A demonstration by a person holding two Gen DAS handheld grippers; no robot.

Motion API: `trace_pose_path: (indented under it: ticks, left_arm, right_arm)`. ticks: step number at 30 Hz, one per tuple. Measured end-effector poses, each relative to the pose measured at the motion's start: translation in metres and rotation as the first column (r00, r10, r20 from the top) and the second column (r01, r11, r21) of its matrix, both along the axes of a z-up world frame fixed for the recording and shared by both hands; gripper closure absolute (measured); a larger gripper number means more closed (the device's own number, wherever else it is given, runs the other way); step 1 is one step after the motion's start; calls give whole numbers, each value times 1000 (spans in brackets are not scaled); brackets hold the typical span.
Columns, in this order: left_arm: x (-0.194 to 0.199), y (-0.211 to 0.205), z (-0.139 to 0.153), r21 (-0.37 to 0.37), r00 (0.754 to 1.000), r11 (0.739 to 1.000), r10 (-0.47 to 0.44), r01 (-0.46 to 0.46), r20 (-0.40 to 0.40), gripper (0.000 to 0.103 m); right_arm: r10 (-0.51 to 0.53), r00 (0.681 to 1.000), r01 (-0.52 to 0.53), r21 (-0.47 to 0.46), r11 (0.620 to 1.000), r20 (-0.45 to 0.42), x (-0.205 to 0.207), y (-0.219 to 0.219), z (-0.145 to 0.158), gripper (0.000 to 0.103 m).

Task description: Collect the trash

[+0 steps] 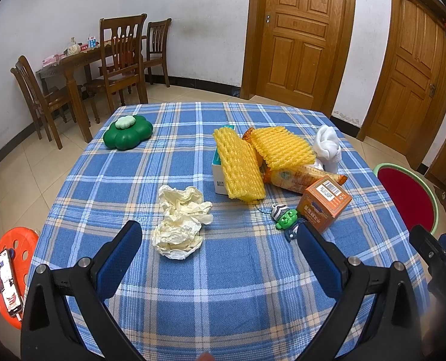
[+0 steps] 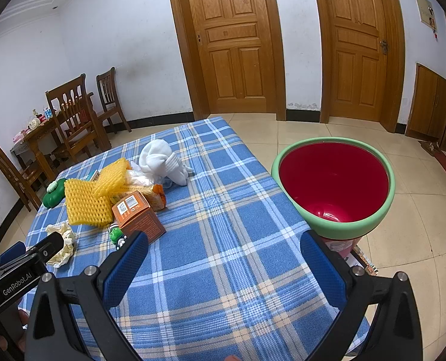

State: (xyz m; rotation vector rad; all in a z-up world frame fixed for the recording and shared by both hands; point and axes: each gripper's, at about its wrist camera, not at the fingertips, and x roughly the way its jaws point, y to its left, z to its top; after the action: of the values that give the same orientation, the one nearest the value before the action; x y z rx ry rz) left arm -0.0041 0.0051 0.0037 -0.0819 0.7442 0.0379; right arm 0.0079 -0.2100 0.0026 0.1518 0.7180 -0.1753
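Observation:
A crumpled cream paper wad (image 1: 180, 222) lies on the blue plaid tablecloth (image 1: 223, 285), just ahead of my open left gripper (image 1: 219, 237) and nearer its left finger. Beyond it sit two yellow foam nets (image 1: 241, 165), a white-teal box (image 1: 218, 177), an orange snack wrapper (image 1: 301, 179), an orange carton (image 1: 326, 203) and a white cloth (image 1: 328, 147). My right gripper (image 2: 224, 251) is open over the table's right part, holding nothing. The red bin with a green rim (image 2: 334, 186) stands off the table's right edge. The same paper wad (image 2: 62, 242) shows partly hidden behind the left gripper's body.
A green flower-shaped case (image 1: 128, 132) rests at the far left of the table, and a small green toy figure (image 1: 286, 216) by the carton. An orange stool (image 1: 9, 273) with a phone stands on the left. Wooden chairs (image 1: 117, 60) and doors (image 2: 238, 45) lie beyond.

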Motion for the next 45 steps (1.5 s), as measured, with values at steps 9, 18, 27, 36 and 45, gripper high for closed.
trace_pose_path:
  ticks: [9,18,27,36,45]
  left_arm:
    - [1,-1,0,0,1000,1000,-1,1,-1,2]
    - [4,0,0,5,1000,1000,1,-1,-15,2]
    - [25,4,-3,21,999,1000,13,-12,-35,2]
    - [56,9,-4,22,998,1000,12,-11,-58,2]
    - [89,11,-10,1,996,1000,-12,12,-86,2]
  right_arm:
    - [0,1000,0,1,1000,-1,0,0,0,0]
    - [0,1000,0,2,1000,-5,1,0,0,0]
    - [8,1000,-8,-3,1000,-18,12,5,-2,0]
    - [39,998,-38,12,999,-39,34,1,3,0]
    - [64,997,-61,59,996,-49,63,-7,-2,0]
